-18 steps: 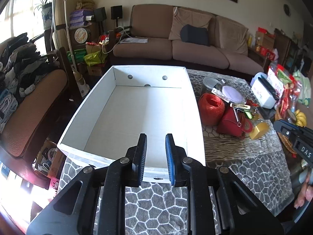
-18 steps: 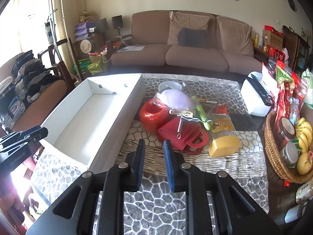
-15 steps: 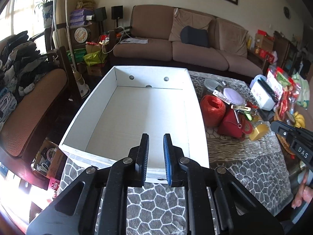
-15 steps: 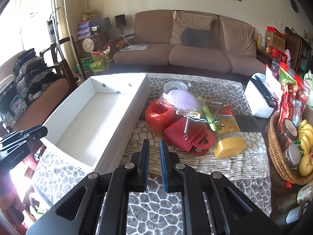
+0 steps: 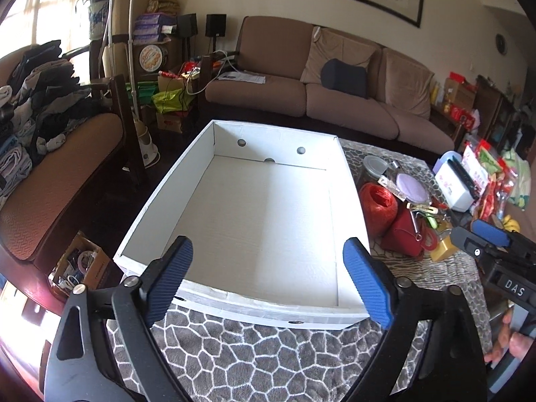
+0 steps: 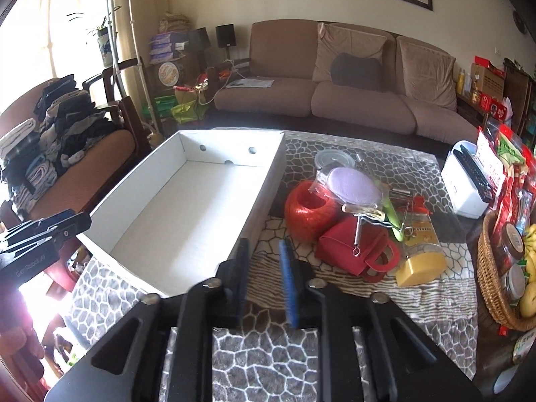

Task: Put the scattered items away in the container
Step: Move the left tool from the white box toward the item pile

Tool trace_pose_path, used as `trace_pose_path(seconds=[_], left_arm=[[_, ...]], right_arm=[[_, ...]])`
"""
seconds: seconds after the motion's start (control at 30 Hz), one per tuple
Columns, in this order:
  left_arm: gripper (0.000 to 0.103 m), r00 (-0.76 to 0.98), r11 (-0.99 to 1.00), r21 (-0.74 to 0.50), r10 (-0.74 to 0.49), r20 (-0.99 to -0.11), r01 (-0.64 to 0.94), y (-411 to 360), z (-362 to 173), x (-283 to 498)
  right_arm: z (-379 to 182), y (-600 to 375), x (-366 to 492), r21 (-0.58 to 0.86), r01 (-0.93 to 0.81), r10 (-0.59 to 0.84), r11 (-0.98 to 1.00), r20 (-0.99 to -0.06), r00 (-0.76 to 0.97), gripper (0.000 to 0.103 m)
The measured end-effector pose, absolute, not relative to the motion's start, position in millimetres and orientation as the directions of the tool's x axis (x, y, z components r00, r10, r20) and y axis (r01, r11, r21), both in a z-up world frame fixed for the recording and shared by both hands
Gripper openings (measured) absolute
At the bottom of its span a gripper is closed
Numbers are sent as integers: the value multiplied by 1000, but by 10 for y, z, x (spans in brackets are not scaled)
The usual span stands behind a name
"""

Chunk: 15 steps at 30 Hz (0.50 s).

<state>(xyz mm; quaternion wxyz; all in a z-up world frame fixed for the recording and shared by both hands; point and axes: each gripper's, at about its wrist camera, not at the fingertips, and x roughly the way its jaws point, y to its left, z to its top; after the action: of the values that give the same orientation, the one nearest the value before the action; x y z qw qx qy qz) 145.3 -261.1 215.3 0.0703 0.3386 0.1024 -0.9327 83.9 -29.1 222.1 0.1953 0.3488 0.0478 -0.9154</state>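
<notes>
A white cardboard box [image 5: 261,221] [image 6: 187,221] lies empty on the patterned table cloth. To its right is a heap: a red twine ball [image 6: 308,214] [image 5: 378,207], a red pouch [image 6: 351,244], a purple round pad in a clear bag [image 6: 351,186], a yellow-capped jar [image 6: 420,254] and a clear tub [image 6: 333,160]. My left gripper [image 5: 268,244] hovers over the box's near wall, jaws wide apart, holding nothing. My right gripper [image 6: 264,244] stands open by a narrower gap over the cloth beside the box's right wall, short of the pouch, with nothing in it.
A wicker basket [image 6: 485,268] with bananas and jars sits at the table's right edge. A white case with a remote [image 6: 465,184] and snack packets lie behind it. A chair piled with clothes [image 6: 60,134] stands left; a sofa [image 6: 335,100] is beyond.
The left jaws went from nearly shut to wide apart. The right jaws narrowed, then widened a little. Both grippers stayed roughly where they were.
</notes>
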Motion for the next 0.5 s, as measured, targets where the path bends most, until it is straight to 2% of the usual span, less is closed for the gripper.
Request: trace_pose_path(seconds=[0.03,0.07,0.23,0.27,0.33,0.5], left_arm=[[92,-765,-970,-142,-64,-641,200,-2589,2171,1443],[92,-763,-971,-138,-64,-643,197,-2551,2181,1419],[97,-752,-976,-128,-49,-658,176,-2323,2199,1237],[97,-754,-977,-130,-43,-655,168,-2274,2203,1212],[100,-755,-979,-135,-25,-656,150,-2157,2203,1140],[103,-742,-984,-148,28,-669,96,-1861,2171,923]], right_arm=[[2230,-265,834,53,385,-324,-922,-650,-687,85],[2239,-221,830,62,378,-327,-924,-639,-696,88],[2258,5,752,71,340,-305,-938,-636,-709,88],[2259,59,728,72,332,-299,-940,-639,-709,90],[2256,159,688,60,318,-280,-946,-644,-712,99],[2270,457,626,13,283,-225,-959,-639,-736,100]])
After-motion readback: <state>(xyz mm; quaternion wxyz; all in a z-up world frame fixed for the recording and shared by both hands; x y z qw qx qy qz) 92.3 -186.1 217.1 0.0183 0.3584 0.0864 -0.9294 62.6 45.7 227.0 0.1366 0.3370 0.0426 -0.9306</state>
